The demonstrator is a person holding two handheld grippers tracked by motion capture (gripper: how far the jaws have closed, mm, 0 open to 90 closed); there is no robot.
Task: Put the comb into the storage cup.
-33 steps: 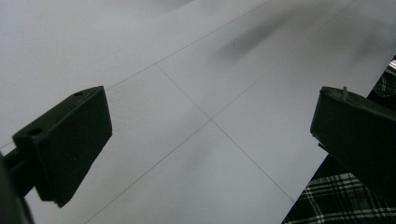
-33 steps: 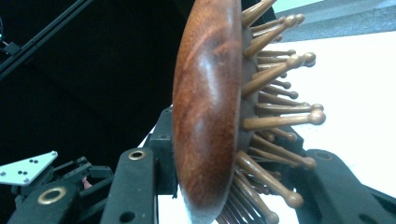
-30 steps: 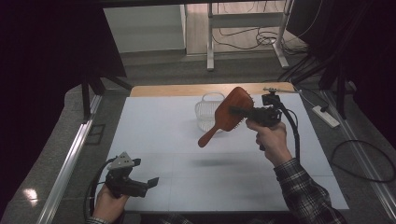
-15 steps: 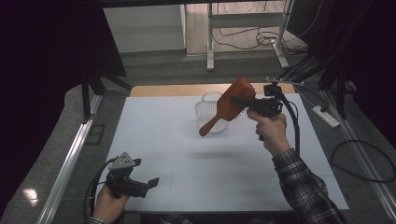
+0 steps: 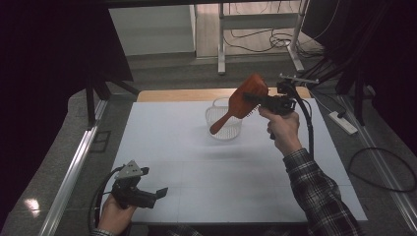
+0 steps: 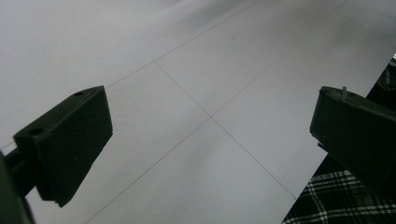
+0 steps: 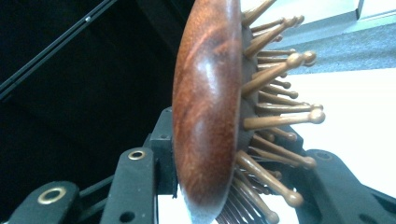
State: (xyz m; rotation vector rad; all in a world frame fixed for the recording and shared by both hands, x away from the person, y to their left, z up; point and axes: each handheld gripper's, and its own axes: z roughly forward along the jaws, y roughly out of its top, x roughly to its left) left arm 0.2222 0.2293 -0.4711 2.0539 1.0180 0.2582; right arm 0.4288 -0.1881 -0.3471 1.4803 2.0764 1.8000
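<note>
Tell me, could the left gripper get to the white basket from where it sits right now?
Probably yes. The left gripper hangs open at the near left edge of the table, and bare tabletop lies between it and the white basket. One snag: the wooden hairbrush, clamped in the right gripper, hangs above the basket.

Setting: lab or recording workspace. Evidence: white worktop (image 5: 196, 147) with thin grid lines, dark curtains (image 5: 49, 59) at both sides, metal frame legs (image 5: 221, 44) behind, loose cables (image 5: 260, 42) on the floor, 1 power strip (image 5: 342, 123) beside the worktop.
</note>
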